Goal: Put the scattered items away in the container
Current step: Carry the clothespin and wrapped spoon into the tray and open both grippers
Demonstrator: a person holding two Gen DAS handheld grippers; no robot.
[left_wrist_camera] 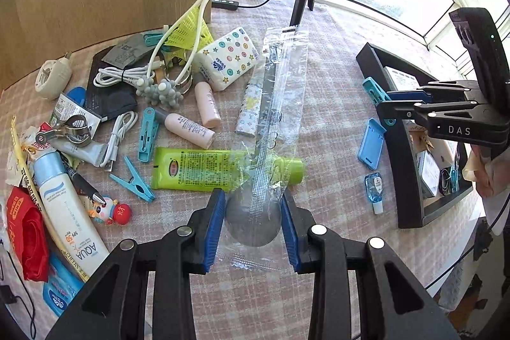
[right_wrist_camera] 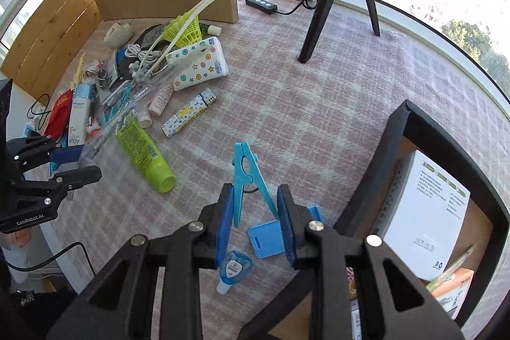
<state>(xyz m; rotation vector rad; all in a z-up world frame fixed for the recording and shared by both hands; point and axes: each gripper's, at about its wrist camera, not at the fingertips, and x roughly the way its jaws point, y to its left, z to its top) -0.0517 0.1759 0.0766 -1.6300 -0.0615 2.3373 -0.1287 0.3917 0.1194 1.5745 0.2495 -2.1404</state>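
My left gripper (left_wrist_camera: 251, 214) is shut on a spoon in a long clear plastic wrapper (left_wrist_camera: 280, 91); the spoon's bowl sits between the blue pads and the wrapper sticks out above the table. My right gripper (right_wrist_camera: 255, 207) is shut on a blue clothespin (right_wrist_camera: 245, 177), pinching its two legs, with its tip pointing away. The left wrist view shows the right gripper (left_wrist_camera: 387, 105) with the clothespin (left_wrist_camera: 374, 90) at the rim of the black container (left_wrist_camera: 398, 148). The container (right_wrist_camera: 404, 123) lies at lower right in the right wrist view and holds a white box (right_wrist_camera: 424, 212).
A green tube (left_wrist_camera: 204, 169), a patterned lighter (left_wrist_camera: 250, 107), a tissue pack (left_wrist_camera: 228, 59), small bottles, cables and more blue pegs lie scattered at left. A blue card holder (right_wrist_camera: 267, 239) and a blue correction tape (right_wrist_camera: 232, 270) lie beside the container. A tripod (right_wrist_camera: 322, 11) stands behind.
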